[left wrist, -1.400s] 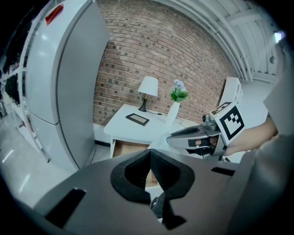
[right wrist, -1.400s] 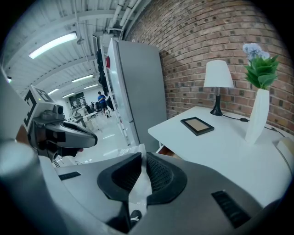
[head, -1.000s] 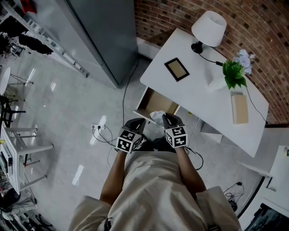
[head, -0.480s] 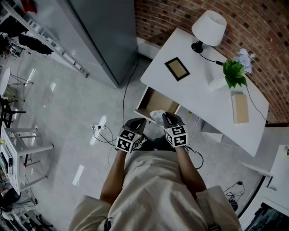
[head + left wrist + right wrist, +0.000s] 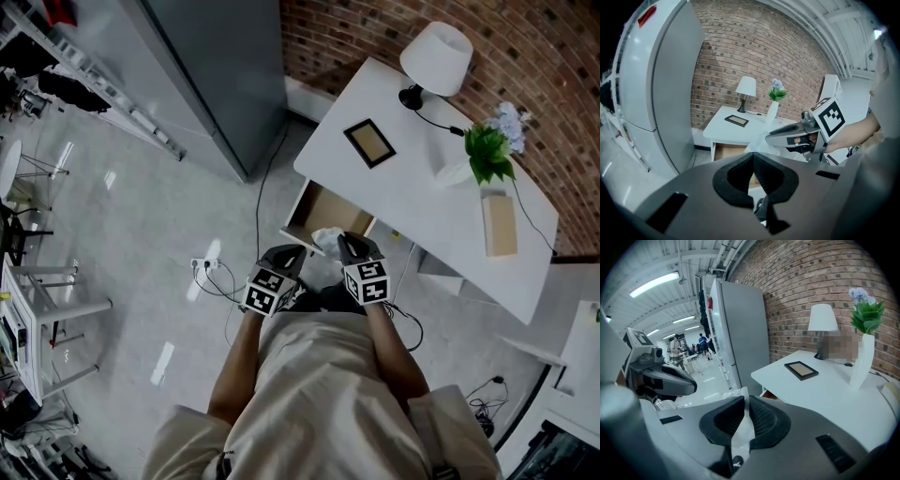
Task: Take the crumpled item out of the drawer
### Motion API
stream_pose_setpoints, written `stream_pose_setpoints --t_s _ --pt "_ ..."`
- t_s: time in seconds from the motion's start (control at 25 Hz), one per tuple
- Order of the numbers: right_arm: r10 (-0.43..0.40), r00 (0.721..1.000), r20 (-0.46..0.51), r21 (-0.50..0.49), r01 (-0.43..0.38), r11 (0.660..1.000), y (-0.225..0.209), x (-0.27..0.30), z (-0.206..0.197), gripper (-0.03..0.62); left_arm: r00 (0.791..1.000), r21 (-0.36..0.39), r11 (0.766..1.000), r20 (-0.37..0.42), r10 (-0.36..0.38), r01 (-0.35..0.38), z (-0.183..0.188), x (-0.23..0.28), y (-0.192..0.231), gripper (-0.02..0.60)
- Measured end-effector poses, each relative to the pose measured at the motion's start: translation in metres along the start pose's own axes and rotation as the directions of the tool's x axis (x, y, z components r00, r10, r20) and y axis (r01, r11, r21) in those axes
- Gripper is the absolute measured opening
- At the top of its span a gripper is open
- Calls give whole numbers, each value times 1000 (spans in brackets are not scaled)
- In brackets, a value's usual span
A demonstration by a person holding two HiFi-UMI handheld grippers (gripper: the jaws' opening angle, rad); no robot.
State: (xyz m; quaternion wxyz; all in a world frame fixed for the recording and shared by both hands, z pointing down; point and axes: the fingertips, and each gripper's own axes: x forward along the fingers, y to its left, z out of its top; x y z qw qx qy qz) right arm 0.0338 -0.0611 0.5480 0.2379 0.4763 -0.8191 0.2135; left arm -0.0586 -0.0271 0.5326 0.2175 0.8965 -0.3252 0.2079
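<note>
Your right gripper (image 5: 743, 401): jaws clamped on the crumpled white thin-sheet item (image 5: 739, 434), which is pinched between the ribbed black pads. The head view puts the item over the front edge of the open brown-lined drawer (image 5: 323, 208) of the white desk (image 5: 422, 202). Your left gripper (image 5: 753, 157): jaws together at the tips, nothing between them, just beside the right one.

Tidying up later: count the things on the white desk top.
4: lamp at the far corner, picture frame flat toward the front edge, vase with plant right of the lamp, tan box beside the vase. Nothing seems hidden.
</note>
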Motion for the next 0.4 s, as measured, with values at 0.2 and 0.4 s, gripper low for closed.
stream_pose_setpoints --t_s 0.2,0.4 --pt "5 1000 -4 -2 -5 1000 3 3 0 55 1000 3 1000 -2 0 0 -1 -1 1 15" --pt "8 1000 -7 -9 -8 1000 8 5 0 57 1000 -2 1000 3 5 -5 -2 -5 5 15"
